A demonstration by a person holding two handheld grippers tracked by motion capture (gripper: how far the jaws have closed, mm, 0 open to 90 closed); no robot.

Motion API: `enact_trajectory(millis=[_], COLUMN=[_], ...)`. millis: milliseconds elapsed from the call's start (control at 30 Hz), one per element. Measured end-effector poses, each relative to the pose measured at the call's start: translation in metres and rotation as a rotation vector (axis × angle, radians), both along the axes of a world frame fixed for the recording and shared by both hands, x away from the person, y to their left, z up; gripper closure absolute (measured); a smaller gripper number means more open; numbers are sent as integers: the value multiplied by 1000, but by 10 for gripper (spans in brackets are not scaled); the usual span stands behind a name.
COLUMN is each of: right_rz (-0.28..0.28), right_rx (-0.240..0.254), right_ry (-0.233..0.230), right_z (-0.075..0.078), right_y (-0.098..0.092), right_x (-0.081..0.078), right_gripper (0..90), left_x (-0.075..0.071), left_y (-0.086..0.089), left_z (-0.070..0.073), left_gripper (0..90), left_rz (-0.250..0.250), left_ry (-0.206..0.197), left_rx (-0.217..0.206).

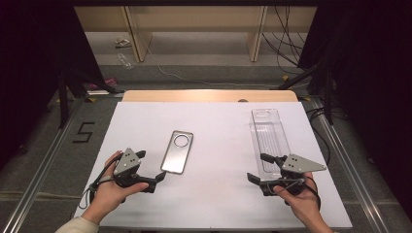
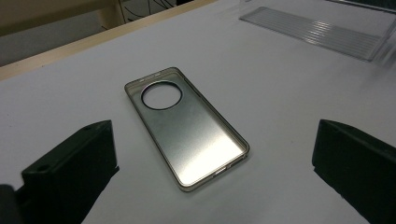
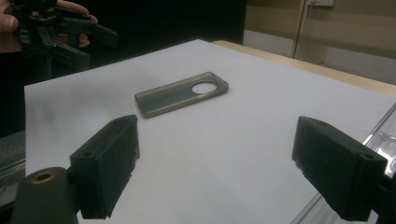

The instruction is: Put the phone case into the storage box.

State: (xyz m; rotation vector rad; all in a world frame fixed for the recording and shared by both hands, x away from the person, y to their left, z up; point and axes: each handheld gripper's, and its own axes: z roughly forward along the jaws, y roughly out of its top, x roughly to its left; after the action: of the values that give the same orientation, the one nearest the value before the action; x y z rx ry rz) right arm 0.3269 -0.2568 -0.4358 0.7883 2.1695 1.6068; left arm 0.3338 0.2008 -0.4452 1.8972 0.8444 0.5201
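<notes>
Phone case (image 1: 178, 151) lies unbranded between both spread claws, left (image 1: 151, 174) and right (image 1: 259, 167); floor reads "5" (image 1: 84, 132).

I am working in what looks like a lab recording bay: a white-topped wooden table (image 1: 218, 145) framed by black curtains, metal floor rails (image 1: 43, 170), loose black cables (image 1: 286, 43) far right, and a taped number five (image 1: 84, 132) left.

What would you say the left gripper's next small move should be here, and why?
Probably ease the left gripper forward to the near end of the phone case. Its jaws stand open and empty just short of that end, and the case lies flat and untouched on the white table.
</notes>
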Motion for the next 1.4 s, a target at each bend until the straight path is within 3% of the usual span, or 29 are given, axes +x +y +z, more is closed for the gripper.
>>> enact_trajectory(millis=[267,433,533,567,600,633,667,700,733,833,867,1033,1300,1400], right_rz=[0,1,0,1,1,1,1,0,0,-1,-2,1,1,1], right_rx=[-3,-6,-9,-10,-10,-10,-8,-11,-11,-13,-14,-18,-26,-27], right_ry=[1,1,4,4,4,4,5,5,5,8,8,12,15,17], right_z=[0,0,-1,-1,-1,-1,-1,-1,-1,-2,-2,-3,-4,-4], right_y=[0,1,2,2,2,2,2,2,2,2,2,5,8,8], right_x=[0,0,0,0,0,0,0,0,0,1,1,1,1,1], right_gripper=[160,160,160,160,160,160,160,160,160,160,160,160,160,160], left_x=[1,3,5,6,7,8,9,10,12,18,20,37,51,54], left_y=[2,5,8,9,10,11,12,13,14,16,16,14,4,1], left_z=[-1,-1,-2,-2,-1,-1,-1,-1,-1,-2,-3,-17,-37,-39], left_gripper=[0,49,202,344,418,418,499,652,652,862,887,897,897,898], left_rz=[8,45,84,106,125,145,165,174,177,210,212,200,143,137], left_ry=[2,8,18,17,13,11,12,13,14,39,50,110,205,214], left_rx=[1,10,20,22,27,29,30,30,43,79,84,170,203,218])
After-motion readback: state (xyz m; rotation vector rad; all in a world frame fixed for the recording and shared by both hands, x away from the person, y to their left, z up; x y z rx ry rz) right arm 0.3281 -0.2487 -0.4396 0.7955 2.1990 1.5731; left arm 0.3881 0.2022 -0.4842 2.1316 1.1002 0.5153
